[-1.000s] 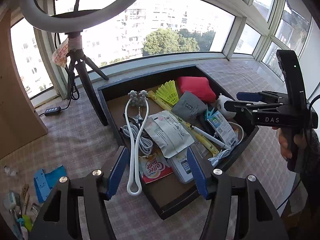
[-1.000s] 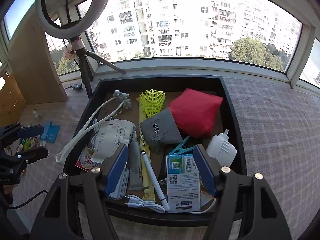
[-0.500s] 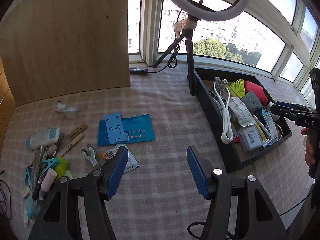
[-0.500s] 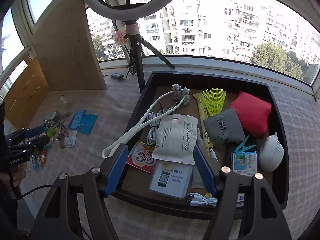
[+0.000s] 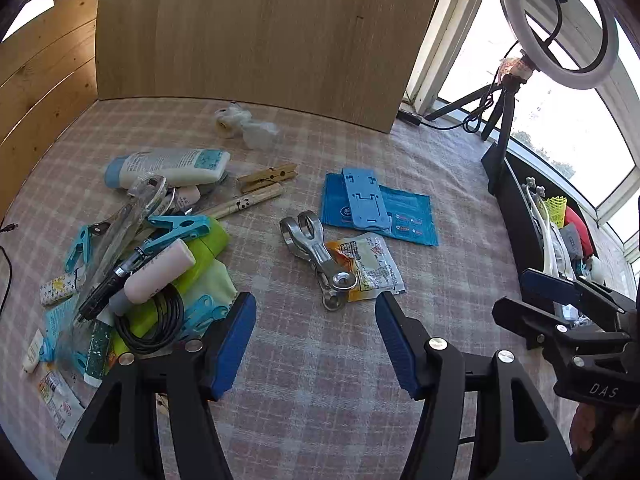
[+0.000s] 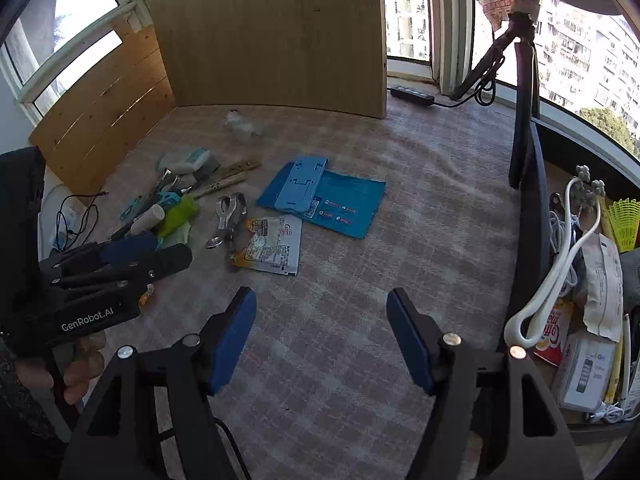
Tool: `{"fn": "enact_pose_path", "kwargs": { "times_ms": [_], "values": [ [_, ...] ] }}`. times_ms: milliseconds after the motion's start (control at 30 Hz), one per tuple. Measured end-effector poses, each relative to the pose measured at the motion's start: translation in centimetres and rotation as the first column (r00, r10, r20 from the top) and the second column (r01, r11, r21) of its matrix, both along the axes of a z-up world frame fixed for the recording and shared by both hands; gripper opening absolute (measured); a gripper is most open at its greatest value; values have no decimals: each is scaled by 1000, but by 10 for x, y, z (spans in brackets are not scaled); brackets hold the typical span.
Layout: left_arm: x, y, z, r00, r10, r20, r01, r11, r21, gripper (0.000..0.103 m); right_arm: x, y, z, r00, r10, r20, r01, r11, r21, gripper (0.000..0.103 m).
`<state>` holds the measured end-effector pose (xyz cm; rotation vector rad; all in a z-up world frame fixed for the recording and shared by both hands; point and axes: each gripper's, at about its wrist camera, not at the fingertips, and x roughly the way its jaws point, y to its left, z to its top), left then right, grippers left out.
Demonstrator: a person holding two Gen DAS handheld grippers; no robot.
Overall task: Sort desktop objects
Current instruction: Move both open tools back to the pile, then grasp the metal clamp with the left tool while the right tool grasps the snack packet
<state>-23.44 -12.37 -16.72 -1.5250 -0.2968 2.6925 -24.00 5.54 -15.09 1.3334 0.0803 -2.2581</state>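
Both my left gripper [image 5: 316, 340] and right gripper [image 6: 322, 340] have their fingers standing well open, holding nothing. The metal clip [image 5: 318, 256] lies just beyond my left fingers, overlapping the snack packet [image 5: 370, 266]. Closing carelessly, I risk pinching both together or skidding the clip along the bench [image 5: 320, 380].

- Bare checked cloth [image 5: 320, 380] right in front of the metal clip [image 5: 316, 252]: open passage.
- Left of the clip: dense heap [image 5: 152, 248] of bottles, pegs, cable.
- Behind the clip: blue packet [image 5: 404, 216], then wooden board [image 5: 260, 32] closing off the back.
- Far right of the clip: black tray wall [image 6: 532, 216] and tripod [image 6: 524, 92].
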Motion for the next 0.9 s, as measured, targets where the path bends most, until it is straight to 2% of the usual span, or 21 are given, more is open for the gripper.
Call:
{"fn": "enact_pose_path", "kwargs": {
  "times_ms": [67,133,367,633,800,900],
  "values": [
    [-5,2,-6,1000,-4,6,4,1000,1,60,-3,-17,-12,1000,16,8,-16,1000,5,67],
    [-9,-1,-10,1000,7,15,-7,1000,-8,50,-7,-28,-21,1000,19,12,-19,1000,11,66],
    [-17,-17,-15,1000,-9,23,8,1000,14,52,-22,-37,-32,999,41,19,-42,999,12,66],
    [-42,-27,-10,997,-19,69,12,994,105,55,-21,-34,-40,996,87,26,-87,996,-1,66],
    [-72,-17,-22,989,-30,144,14,994,107,55,-15,-47,-49,992,122,20,-122,992,11,66],
    [-83,-13,-29,984,-17,177,7,998,59,52,-15,-54,-51,992,127,2,-127,992,14,66]
  ]
}}
